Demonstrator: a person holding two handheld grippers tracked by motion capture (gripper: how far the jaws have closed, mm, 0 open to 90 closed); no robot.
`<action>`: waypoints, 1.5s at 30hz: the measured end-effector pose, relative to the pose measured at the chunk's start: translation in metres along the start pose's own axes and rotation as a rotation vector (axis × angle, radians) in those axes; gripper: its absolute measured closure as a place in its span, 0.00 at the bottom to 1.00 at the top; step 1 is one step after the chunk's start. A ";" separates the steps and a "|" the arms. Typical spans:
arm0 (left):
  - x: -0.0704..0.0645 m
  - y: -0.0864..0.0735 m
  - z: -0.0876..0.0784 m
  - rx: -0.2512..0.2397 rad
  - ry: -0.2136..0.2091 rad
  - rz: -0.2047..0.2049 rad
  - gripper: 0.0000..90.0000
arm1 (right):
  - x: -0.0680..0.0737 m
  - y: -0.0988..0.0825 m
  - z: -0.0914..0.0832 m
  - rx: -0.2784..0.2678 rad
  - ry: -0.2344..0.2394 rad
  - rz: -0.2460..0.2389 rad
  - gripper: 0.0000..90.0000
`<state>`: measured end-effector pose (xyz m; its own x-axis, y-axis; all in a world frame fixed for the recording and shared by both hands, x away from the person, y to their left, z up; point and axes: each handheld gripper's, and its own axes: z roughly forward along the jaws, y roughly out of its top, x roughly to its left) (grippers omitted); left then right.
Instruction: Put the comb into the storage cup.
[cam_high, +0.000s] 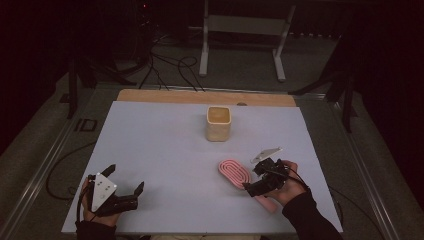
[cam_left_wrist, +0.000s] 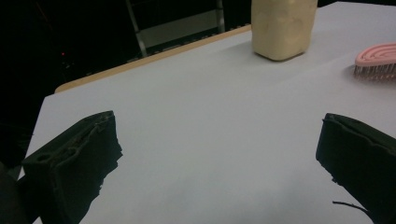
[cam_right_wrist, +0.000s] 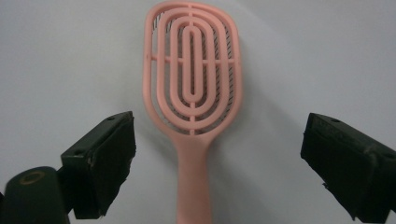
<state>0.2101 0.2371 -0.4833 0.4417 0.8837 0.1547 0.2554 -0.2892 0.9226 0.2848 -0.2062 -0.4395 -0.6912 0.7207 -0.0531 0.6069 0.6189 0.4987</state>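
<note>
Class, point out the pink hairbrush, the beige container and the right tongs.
pink hairbrush (cam_right_wrist: 191, 74), right gripper view, middle of its head.
beige container (cam_high: 218, 129), high view, front wall.
right tongs (cam_right_wrist: 217, 168), right gripper view, midway between the open jaws.

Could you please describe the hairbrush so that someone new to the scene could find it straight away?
On the white table, look near the right gripper, in front of the beige cup. The hairbrush lies bristles down between that gripper's open jaws; it alone is pink, with a vented oval back.
</note>
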 end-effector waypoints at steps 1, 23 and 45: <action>0.000 0.000 0.000 0.000 -0.001 -0.001 0.00 | 0.001 0.001 0.000 0.007 0.004 -0.001 0.13; -0.004 0.000 0.004 0.003 -0.022 0.017 0.00 | 0.009 0.005 0.025 0.149 0.046 -0.008 0.18; -0.005 0.000 0.005 0.009 -0.025 0.020 0.00 | 0.002 -0.003 0.046 0.238 0.127 0.003 0.43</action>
<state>0.2120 0.2306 -0.4862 0.4678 0.8684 0.1646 0.2539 -0.3103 0.9161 0.3001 -0.1925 -0.4804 -0.7237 0.6871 0.0645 0.6738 0.6834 0.2809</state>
